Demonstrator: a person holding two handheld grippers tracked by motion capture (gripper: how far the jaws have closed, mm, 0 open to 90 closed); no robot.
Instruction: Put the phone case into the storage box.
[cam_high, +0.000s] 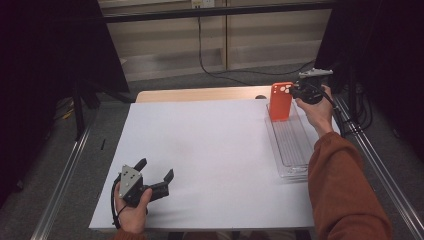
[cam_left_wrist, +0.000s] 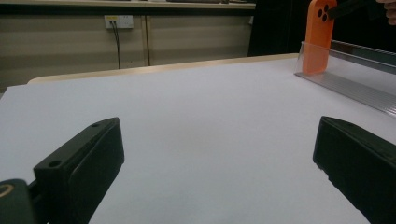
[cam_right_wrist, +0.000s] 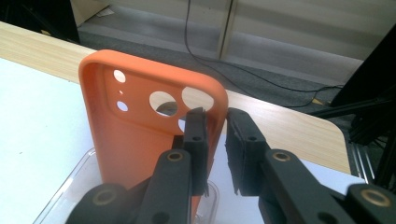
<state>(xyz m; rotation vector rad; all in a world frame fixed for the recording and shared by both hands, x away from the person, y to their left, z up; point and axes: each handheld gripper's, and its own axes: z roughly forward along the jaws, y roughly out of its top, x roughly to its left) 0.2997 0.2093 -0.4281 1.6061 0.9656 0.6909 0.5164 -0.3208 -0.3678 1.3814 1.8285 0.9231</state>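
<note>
Right tool (cam_right_wrist: 215, 154) pinches the orange phone case (cam_right_wrist: 140, 140) by its edge, upright in the clear tray (cam_high: 290, 150).
Placement looks nearly done (release remains); left tool (cam_high: 156, 170) rests wide open, holding nothing, on the table (cam_high: 210, 150).

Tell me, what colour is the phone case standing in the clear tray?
Orange phone case; the right gripper view shows it best.

No readable text, label or brand appears on anything here.
</note>
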